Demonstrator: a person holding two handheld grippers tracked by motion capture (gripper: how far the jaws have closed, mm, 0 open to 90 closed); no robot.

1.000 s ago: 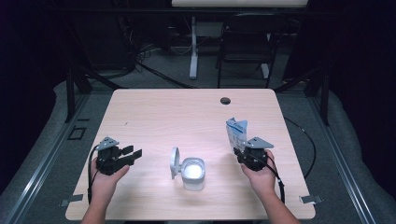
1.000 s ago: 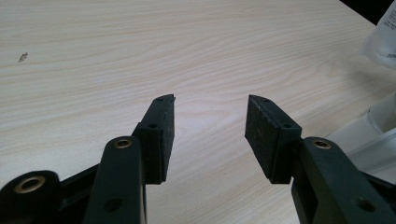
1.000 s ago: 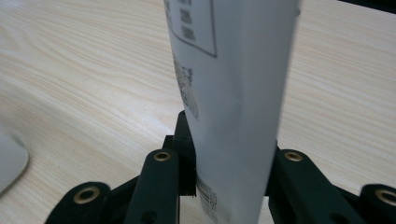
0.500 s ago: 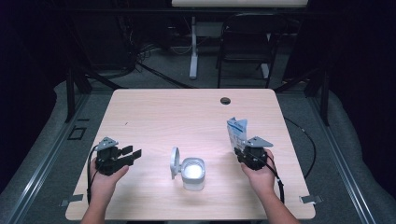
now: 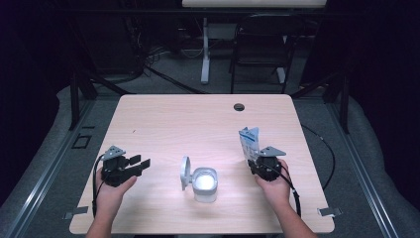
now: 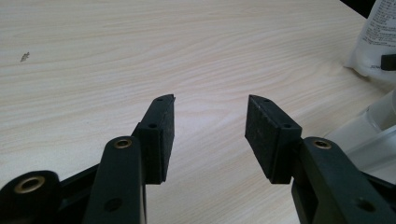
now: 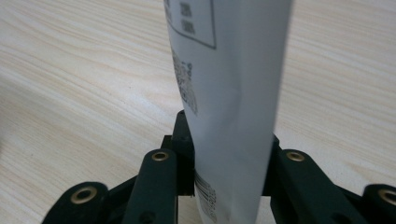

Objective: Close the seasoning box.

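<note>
Looking down from the high view, the right gripper [image 5: 256, 159] holds a white refill pouch [image 5: 249, 142] upright near the right side of the table [image 5: 198, 119], its jaws clamped on the pouch's lower part. An open white container [image 5: 204, 183] stands at the front middle of the table, its round lid [image 5: 184, 172] tipped up on the left side. The left gripper [image 5: 140, 165] rests to the left of the container, well apart from it, with nothing in it.

From the left gripper view, the jaws stand wide over bare wood; the pouch [image 6: 376, 39] and a pale edge that is probably the container [image 6: 373, 135] sit at the far right.

From the right gripper view, the pouch [image 7: 233, 93] rises between the jaws, which press its sides.

The step in hand looks like carrying the pouch toward the container for filling. Next, the pouch must move left above the opening and tilt, while the left gripper likely steadies the container.
</note>
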